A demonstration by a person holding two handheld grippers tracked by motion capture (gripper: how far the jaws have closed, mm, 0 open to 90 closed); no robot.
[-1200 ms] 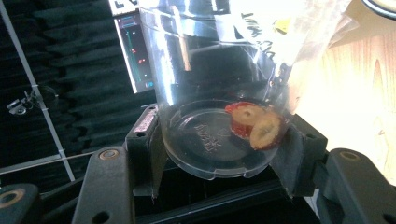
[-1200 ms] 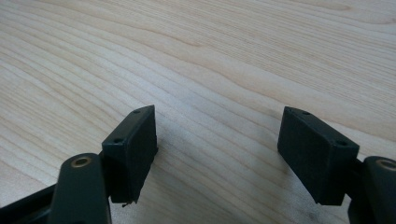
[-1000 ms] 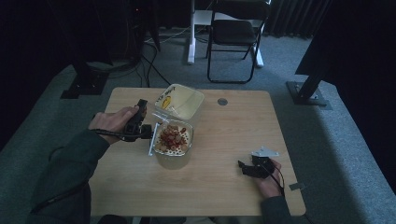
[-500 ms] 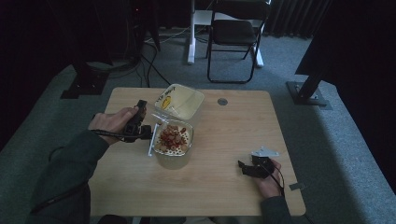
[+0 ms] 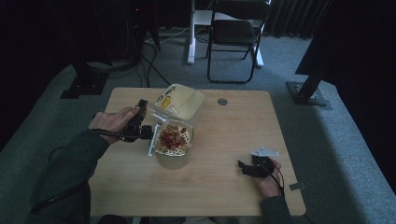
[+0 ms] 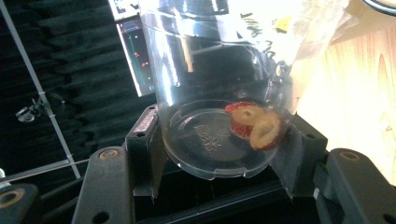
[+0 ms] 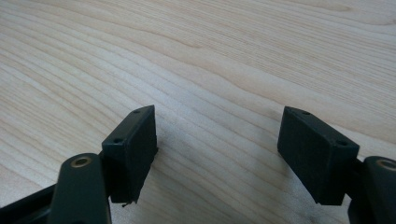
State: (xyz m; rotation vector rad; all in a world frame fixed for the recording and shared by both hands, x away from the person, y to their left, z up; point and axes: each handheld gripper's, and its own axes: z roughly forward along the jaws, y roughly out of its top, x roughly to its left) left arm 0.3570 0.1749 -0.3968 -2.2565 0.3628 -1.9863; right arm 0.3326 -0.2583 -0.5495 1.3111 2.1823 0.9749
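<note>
On the table a clear tub heaped with red fruit slices stands beside an open bag. The left gripper pinches a tipped clear cup, two slices left at its bottom. The right gripper, jaws spread and empty, rests near the front right edge.

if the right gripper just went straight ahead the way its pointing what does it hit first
Probably nothing but bare tabletop. The right gripper sits open with wood grain between and beyond its jaws. In the high view it points left, roughly toward the filled container, but that lies well off.
</note>
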